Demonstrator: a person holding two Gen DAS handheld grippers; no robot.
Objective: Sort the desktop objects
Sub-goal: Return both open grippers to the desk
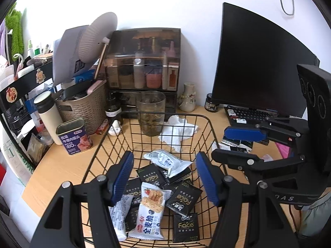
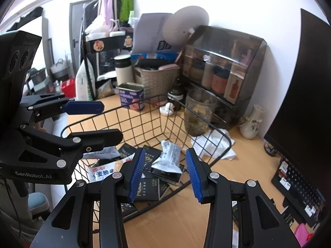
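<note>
Currently both hover over the wire basket (image 1: 187, 117) on the worktop (image 1: 62, 165), which collects the snack packets (image 1: 152, 210). Left fingers (image 1: 164, 178) released, empty, above the pile. Right fingers (image 2: 164, 173) part-open, also empty. More packets lie by the keyboard (image 1: 251, 114), far right.

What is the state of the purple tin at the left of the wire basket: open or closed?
Open. The purple tin stands upright on the desk with no lid; its bare metal inside shows at the rim. Whether anything lies inside, the pictures cannot tell.
</note>
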